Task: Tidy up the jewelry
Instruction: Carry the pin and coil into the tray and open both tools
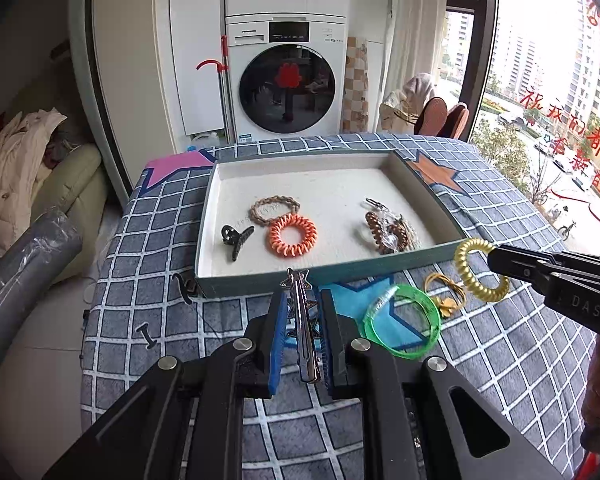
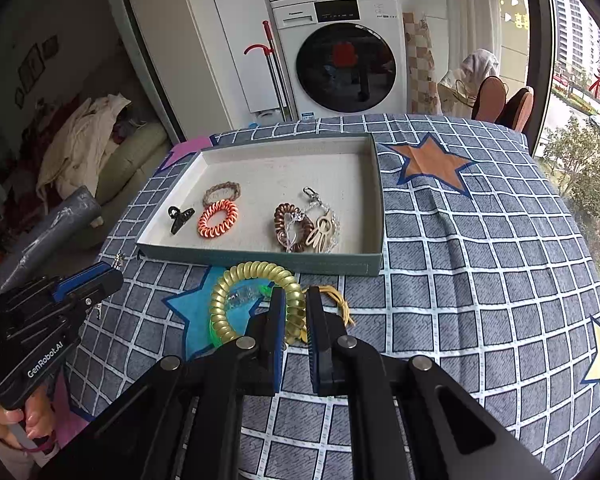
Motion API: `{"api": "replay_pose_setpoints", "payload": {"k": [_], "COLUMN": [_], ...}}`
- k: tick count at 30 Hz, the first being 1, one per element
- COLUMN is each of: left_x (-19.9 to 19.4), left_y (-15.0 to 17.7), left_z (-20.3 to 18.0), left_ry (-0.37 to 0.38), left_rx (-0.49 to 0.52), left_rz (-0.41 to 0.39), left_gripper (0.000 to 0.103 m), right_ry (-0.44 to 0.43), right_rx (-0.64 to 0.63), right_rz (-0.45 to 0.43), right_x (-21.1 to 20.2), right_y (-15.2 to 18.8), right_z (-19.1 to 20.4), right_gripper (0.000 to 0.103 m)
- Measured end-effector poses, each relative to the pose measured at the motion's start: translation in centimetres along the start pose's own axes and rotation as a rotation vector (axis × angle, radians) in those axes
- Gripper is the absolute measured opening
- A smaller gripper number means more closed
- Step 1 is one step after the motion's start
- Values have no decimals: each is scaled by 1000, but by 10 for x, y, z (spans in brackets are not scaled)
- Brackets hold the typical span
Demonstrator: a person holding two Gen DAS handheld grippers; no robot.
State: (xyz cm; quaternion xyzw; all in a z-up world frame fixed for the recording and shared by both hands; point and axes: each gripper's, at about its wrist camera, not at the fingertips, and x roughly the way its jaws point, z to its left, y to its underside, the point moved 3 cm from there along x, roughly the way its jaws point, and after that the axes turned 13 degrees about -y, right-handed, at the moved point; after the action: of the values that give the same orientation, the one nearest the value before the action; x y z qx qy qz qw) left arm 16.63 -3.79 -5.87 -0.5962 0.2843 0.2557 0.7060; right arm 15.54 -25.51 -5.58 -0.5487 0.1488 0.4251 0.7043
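Two claws loaded short of tray [image 1: 324,270]: left claw [image 1: 302,320] pinches silver star hair clip [image 1: 302,320], right claw [image 2: 296,320] clamps gold coil hair tie [image 2: 256,300]. Risk: slim clip slips, lands outside tray.

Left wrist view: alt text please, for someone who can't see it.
The left gripper clamps a silver star hair clip just short of a shallow tray holding hair ties and a black claw clip. At right, the right gripper grips a gold spiral hair tie above the checked cloth.
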Motion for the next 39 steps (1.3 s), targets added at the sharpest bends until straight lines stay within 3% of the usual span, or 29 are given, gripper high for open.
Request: {"api": "replay_pose_setpoints", "payload": {"k": [15,24,34,36,39], "left_x": [94,130,134,129,122], "left_y": [-60,-51,-45,-47,-51], "left_z": [-5,-18,-16,-15,-14], "left_ry": [-24,-69,-126,-127,-132], "left_rx": [-52,5,1,-5,-7], "left_rz": [82,134,153,138,112], "left_gripper": [36,36,36,36,36], "right_ry": [43,53,44,33,10], "right_rx": [74,112,118,125,136], "right_rz": [27,84,101,107,85], "right_x": [70,108,111,110,104], "right_y": [-52,-43,-40,-40,-42], "right_z": [-35,-50,-53,-53,-51], "right_gripper": [11,11,12,16,49]}}
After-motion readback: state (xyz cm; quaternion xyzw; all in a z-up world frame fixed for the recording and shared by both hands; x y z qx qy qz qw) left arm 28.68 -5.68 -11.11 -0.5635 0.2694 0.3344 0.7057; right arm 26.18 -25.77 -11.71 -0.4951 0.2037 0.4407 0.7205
